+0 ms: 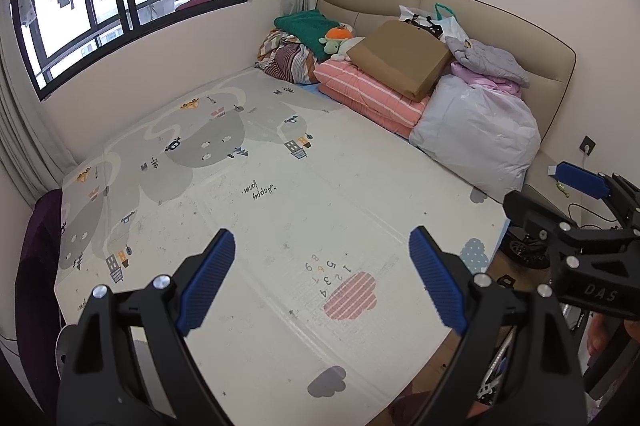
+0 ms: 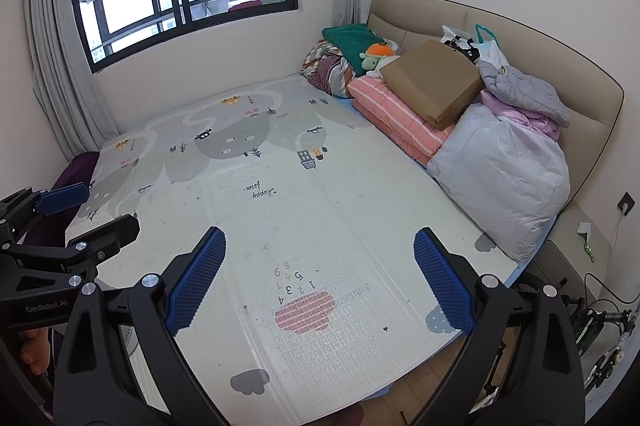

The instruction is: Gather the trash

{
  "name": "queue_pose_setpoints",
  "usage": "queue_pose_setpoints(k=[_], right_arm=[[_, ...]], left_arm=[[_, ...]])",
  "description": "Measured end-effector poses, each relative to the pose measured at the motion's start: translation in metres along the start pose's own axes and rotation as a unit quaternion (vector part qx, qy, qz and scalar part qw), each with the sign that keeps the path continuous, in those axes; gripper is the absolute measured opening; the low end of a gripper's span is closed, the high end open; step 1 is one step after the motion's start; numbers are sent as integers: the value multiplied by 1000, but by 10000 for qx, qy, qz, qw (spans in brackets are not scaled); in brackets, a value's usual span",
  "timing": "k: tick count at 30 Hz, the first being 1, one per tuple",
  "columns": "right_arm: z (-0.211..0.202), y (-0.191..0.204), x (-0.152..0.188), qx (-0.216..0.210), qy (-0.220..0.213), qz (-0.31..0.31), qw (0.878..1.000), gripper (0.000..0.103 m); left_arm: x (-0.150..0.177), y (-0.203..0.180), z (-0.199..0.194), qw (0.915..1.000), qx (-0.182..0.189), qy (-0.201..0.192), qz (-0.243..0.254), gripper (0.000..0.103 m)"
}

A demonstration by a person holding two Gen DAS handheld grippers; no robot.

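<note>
Specks of dirt (image 2: 276, 218) dot the pale play mat (image 2: 360, 185).

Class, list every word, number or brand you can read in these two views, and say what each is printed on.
"happy farm" (roughly; small script, upside down): play mat.
"1 2 3 4 5 6 7 8 9": mat, above the pink striped cloud.
Embossed letter grid around that cloud: too faint to read.
"GenRobot.AI": left claw body.
"DAS": right claw body.

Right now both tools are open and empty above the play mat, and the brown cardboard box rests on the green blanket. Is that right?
Not quite. The brown cardboard box rests on the folded pink striped quilt, not on the green blanket, which lies farther back by the curtain; the right wrist view shows this. The left tool and right tool are open and empty above the play mat.
</note>
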State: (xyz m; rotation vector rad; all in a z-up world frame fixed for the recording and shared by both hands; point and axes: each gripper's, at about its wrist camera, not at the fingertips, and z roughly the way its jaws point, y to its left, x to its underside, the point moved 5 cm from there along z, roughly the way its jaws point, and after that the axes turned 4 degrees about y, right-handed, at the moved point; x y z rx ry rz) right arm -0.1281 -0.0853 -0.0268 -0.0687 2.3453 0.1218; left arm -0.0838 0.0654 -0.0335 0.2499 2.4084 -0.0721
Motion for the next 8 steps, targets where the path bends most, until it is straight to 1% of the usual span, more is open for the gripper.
queue_pose_setpoints(k=[4,8], right_arm=[[0,1,1,22,8,-2,10000,92],[1,1,1,28,15,-7,10000,92]], left_arm=[[1,1,1,9999,-109,33,-9,89],[2,2,0,10000,-41,47,-64,89]])
